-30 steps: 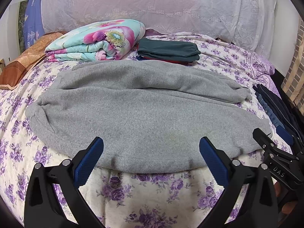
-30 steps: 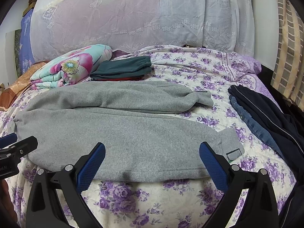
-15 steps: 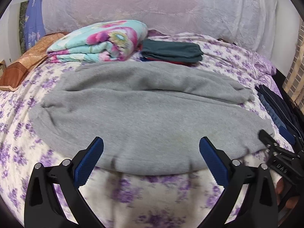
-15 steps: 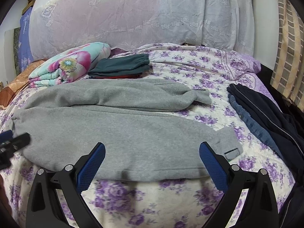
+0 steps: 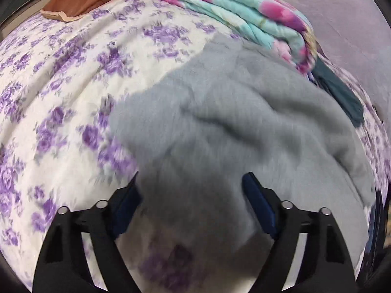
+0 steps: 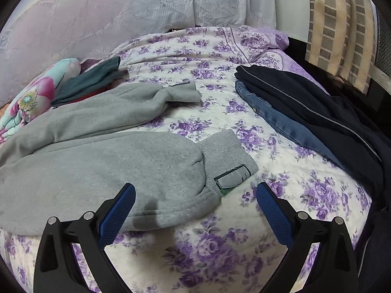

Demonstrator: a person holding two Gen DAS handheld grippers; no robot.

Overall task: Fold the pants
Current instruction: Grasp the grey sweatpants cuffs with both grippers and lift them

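Observation:
Grey fleece pants point(image 6: 97, 161) lie spread flat on the flowered bedspread point(image 6: 220, 244), legs pointing right. My right gripper point(image 6: 195, 195) is open just above the near leg's ribbed cuff point(image 6: 227, 156), which has a small label. My left gripper point(image 5: 190, 190) is open and low over the waist end of the pants point(image 5: 220, 127), with grey cloth between its blue pads. That view is blurred and tilted. Neither gripper holds anything.
A folded flowered blanket point(image 5: 244, 17) and a folded dark green garment point(image 6: 92, 80) lie behind the pants. Dark navy and blue denim clothes point(image 6: 305, 112) lie at the right. A brown pillow point(image 5: 80, 0) lies at the far left; pale pillows point(image 6: 146, 7) stand at the back.
Both grippers have dropped closer to the pants. The left one swung left toward the waist end and tilted; the right one moved right toward the near cuff.

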